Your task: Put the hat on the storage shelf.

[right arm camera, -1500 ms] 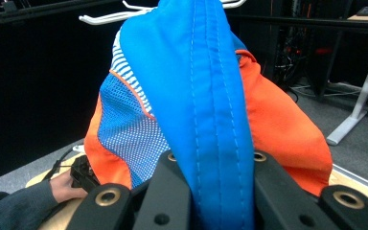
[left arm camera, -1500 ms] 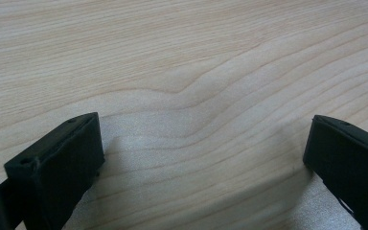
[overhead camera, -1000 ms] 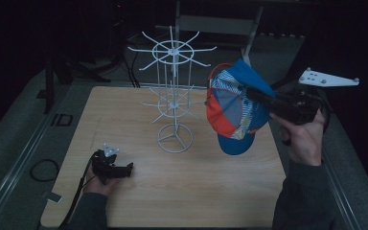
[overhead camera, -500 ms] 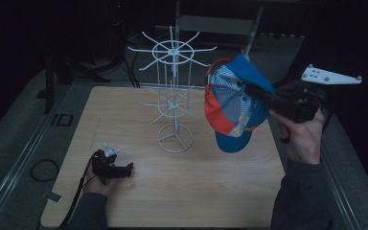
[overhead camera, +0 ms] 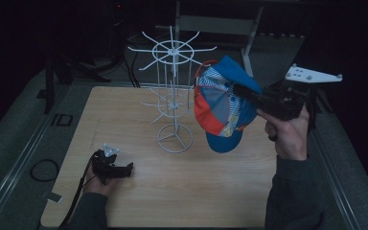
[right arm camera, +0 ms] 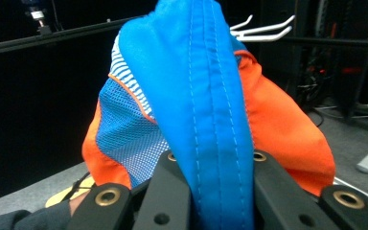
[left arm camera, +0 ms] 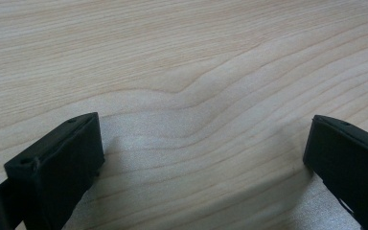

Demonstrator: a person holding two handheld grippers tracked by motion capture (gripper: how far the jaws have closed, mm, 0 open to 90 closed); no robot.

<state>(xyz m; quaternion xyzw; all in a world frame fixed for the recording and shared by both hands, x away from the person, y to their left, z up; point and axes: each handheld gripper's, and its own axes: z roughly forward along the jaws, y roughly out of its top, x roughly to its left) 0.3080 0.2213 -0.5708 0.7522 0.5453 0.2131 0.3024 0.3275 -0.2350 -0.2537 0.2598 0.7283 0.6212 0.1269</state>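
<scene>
A blue, orange and striped cap [overhead camera: 223, 110] hangs in the air, right of a white wire hook stand [overhead camera: 173, 93] on the wooden table [overhead camera: 139, 191]. My right gripper [overhead camera: 243, 91] is shut on the cap's blue fabric, held up level by a hand at the right. Seen from the right gripper view, both jaws squeeze a blue seamed fold of the cap [right arm camera: 206, 100]. At the table's front left my left gripper [overhead camera: 128, 167] rests low in a hand. It [left arm camera: 203, 158] stands open, with bare wood between its jaws.
Hook tips of the stand [right arm camera: 263, 28] show behind the cap. Metal rails [overhead camera: 24, 158] run along the table's sides. A cable [overhead camera: 43, 170] loops on the grey floor at the left. A dark frame with grey bars [overhead camera: 220, 24] stands behind the table.
The cap and the right gripper have shifted slightly left, toward the stand. The left gripper has stayed put.
</scene>
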